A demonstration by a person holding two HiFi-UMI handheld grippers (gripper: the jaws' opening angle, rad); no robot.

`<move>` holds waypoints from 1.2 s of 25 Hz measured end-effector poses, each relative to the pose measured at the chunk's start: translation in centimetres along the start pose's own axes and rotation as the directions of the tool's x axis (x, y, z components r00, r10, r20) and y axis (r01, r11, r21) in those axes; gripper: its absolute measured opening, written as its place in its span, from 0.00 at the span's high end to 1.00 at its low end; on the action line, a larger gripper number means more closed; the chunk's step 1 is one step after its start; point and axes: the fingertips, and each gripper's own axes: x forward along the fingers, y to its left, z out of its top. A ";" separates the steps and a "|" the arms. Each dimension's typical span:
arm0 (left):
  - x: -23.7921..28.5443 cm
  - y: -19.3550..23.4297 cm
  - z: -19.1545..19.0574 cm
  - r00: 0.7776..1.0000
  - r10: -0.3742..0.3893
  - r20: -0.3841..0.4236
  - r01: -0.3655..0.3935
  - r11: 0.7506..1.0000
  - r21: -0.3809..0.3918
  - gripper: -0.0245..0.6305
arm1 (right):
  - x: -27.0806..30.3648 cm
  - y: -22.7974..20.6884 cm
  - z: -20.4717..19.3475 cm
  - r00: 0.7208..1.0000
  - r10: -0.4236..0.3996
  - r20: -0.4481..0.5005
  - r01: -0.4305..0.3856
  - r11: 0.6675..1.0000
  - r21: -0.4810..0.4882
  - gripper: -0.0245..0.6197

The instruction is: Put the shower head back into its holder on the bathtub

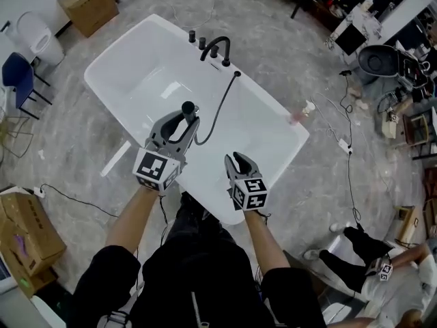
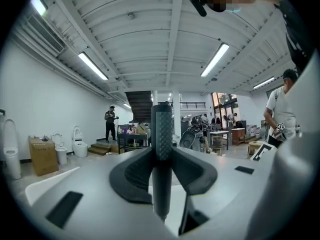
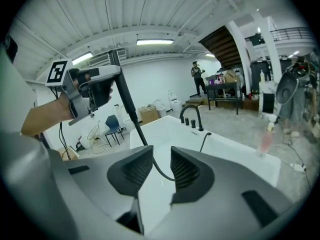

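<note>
The black shower head (image 1: 187, 108) stands upright over the white bathtub (image 1: 278, 108), with my left gripper (image 1: 183, 120) shut on its handle (image 2: 161, 134). Its black hose (image 1: 220, 109) curves from the handle to the far rim, ending at a fitting (image 1: 237, 73) beside the black faucet (image 1: 217, 46) and knobs. My right gripper (image 1: 239, 160) hovers over the tub's near rim, to the right of the left gripper, open with nothing between its pads. In the right gripper view, the right gripper (image 3: 161, 169) looks into the tub, and the left gripper (image 3: 92, 91) holds the handle (image 3: 124, 96) at upper left.
A pink bottle (image 1: 300, 113) stands on the tub's right rim. Around the tub are cardboard boxes (image 1: 89, 5), a blue chair (image 1: 17, 77), a toilet (image 1: 37, 36) and floor cables (image 1: 348, 162). A seated person's legs (image 1: 365, 255) show at lower right.
</note>
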 end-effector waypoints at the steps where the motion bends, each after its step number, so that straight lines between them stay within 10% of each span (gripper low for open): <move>1: 0.6 0.8 -0.3 1.000 -0.008 -0.004 0.008 1.000 -0.002 0.75 | 1.0 -0.2 0.4 1.000 -0.005 -0.002 0.005 1.000 0.008 0.80; 14: 5.0 7.1 -0.9 0.995 -0.098 0.025 0.099 0.995 -0.030 0.75 | 11.1 -2.2 3.0 0.997 -0.059 -0.048 0.060 0.998 0.031 0.77; 23: 4.2 7.5 0.8 0.994 -0.098 0.042 0.100 0.994 -0.037 0.75 | 14.8 -0.7 -3.6 0.979 0.021 -0.202 -0.030 0.999 -0.043 0.74; 30: 3.4 6.7 -0.1 0.999 -0.035 0.021 0.035 0.999 -0.028 0.75 | 17.9 -2.8 -9.6 0.953 0.082 -0.292 -0.063 0.995 0.075 0.72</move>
